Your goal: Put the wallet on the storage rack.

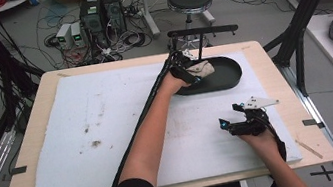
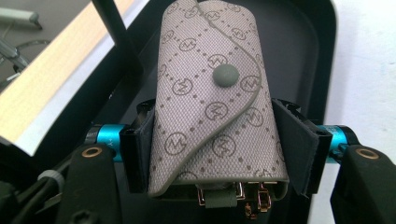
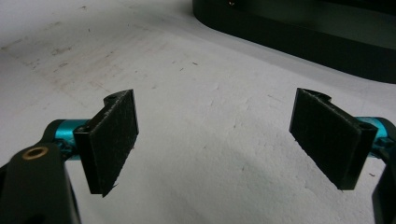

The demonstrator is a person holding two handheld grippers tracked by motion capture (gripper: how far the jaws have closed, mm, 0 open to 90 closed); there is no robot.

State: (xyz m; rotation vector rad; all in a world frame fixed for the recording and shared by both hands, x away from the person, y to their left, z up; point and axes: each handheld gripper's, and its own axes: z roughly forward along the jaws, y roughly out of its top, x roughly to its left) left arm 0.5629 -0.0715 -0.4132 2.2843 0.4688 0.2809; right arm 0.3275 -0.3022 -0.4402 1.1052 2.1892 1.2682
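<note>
While the left gripper [image 2: 219, 149] pinches the beige monogrammed snap-buttoned key pouch [image 2: 215, 102] over the black oval plastic tray [image 1: 227, 76], lower it gently before releasing, the spread right gripper [image 3: 215, 140] idling above the white foam mat [image 1: 109, 128].

Stool [image 1: 189, 0], perhaps computers [image 1: 101, 10] behind.

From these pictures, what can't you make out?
- Key pouch: its contents. In the left gripper view the flap is snapped shut; metal hooks at its bottom are cut by the frame edge.
- Tray: its inside, cut by the right gripper view's top edge.
- Pouch pattern: too small in the high view.
</note>
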